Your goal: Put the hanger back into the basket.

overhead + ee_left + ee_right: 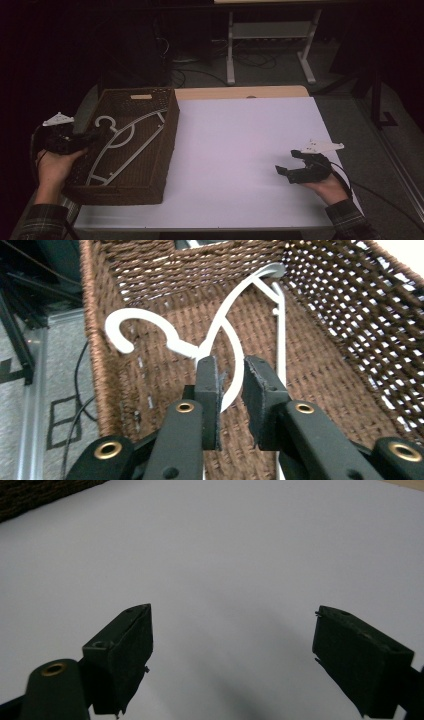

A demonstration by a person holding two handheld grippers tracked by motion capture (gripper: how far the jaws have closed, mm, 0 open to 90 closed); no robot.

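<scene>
High view: hanger (125,142) lies in basket (127,145) at 9 o'clock on the desk (240,150).

Left gripper view: left gripper (231,390), jaws narrowly parted astride the hanger neck; hook may snag the weave.

Right gripper view: right gripper (232,660), jaws spread, idle.

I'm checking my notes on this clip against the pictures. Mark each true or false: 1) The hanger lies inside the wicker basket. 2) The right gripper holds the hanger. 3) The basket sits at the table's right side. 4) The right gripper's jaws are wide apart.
1) True: the white hanger lies in the brown basket.
2) False: the right gripper is open and holds nothing, over the bare white table.
3) False: the basket is at the left, by the left gripper.
4) True.
</scene>
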